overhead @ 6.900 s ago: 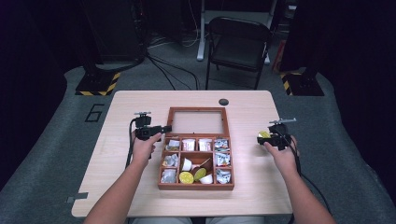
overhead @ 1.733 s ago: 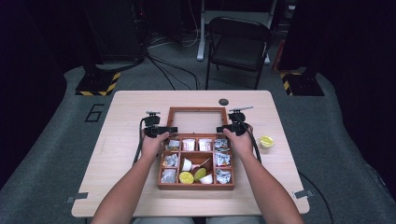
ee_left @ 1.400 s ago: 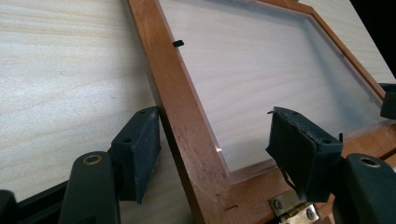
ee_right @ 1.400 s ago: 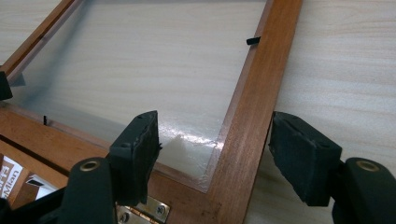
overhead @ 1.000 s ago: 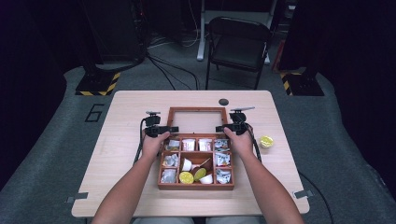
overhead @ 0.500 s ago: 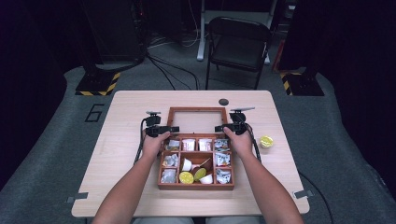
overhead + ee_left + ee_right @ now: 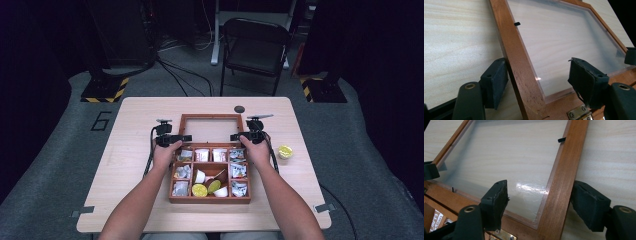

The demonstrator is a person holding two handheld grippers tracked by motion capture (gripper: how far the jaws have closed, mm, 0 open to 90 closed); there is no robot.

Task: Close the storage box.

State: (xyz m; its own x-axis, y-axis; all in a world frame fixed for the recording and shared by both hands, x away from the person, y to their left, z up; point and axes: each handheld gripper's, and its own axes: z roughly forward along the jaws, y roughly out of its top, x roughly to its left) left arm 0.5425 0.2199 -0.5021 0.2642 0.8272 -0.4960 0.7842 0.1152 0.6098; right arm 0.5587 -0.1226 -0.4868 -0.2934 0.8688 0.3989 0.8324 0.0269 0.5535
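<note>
Two grippers straddle the opened lid (image 7: 210, 129) of the wooden box (image 7: 210, 172), which lies flat on the table (image 7: 135, 165) at 12 o'clock from the compartments. The left gripper (image 7: 537, 78) has the lid's side rail between its jaws, which have just been closing; one pad sits against the rail, the other stands off over the clear pane, so nothing is clamped yet. The right gripper (image 7: 540, 200) likewise brackets the opposite rail, its jaws also just closing, still slack. If either pad lands on the pane instead of the wood, it could slip. Uneven lifting could twist the hinges (image 7: 577, 113) or jolt the cups (image 7: 210, 187).
</note>
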